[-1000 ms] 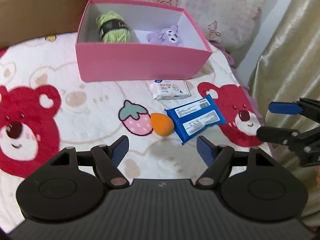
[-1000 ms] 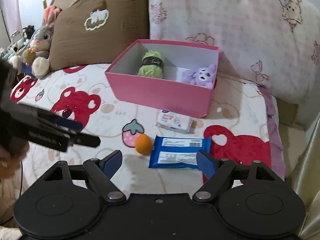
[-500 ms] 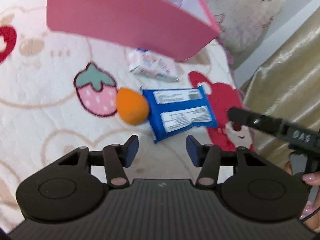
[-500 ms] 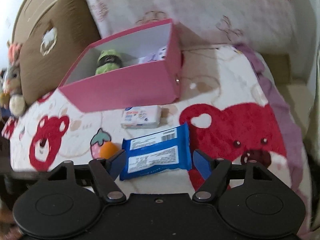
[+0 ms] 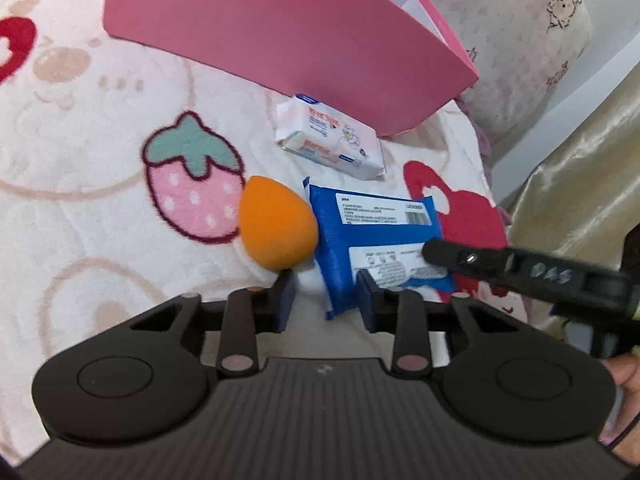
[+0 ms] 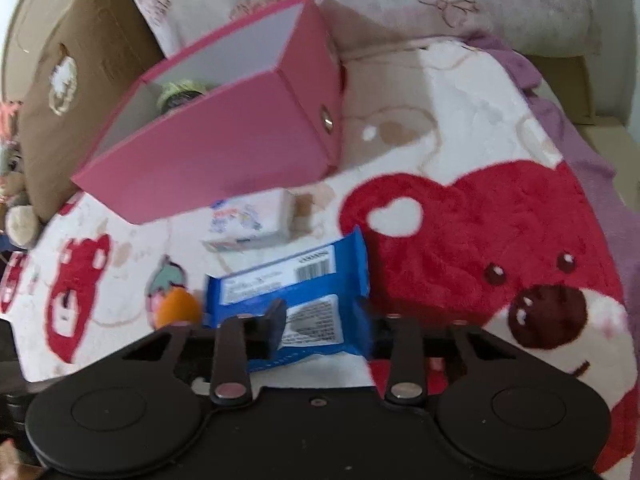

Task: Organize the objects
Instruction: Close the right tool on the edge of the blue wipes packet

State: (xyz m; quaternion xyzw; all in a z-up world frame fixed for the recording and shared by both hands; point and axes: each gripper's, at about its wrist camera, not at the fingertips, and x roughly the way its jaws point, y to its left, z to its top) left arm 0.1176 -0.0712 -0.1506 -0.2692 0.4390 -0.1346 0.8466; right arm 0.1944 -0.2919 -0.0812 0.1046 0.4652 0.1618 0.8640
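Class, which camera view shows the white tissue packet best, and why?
The left wrist view: the white tissue packet lies sharp and whole in front of the pink box, its printed top readable. In the right wrist view it is blurred and partly tucked under the box's edge.

Pink box (image 5: 280, 36) cut off at the top edge in the left wrist view, inside not visible. In the right wrist view, yarn ball (image 6: 180, 94) mostly hidden behind the box wall; whole frame motion-blurred, print on white tissue pack (image 6: 250, 220) unreadable. Orange sponge (image 6: 178, 306) partly hidden by gripper body. Near end of blue packet (image 6: 288, 296) hidden under right gripper (image 6: 318, 324), pad contact unclear. Label text on it too small to read. Hand (image 5: 624, 376) cut off at right edge. Stuffed toys (image 6: 16, 200) at left edge blurred, cropped.
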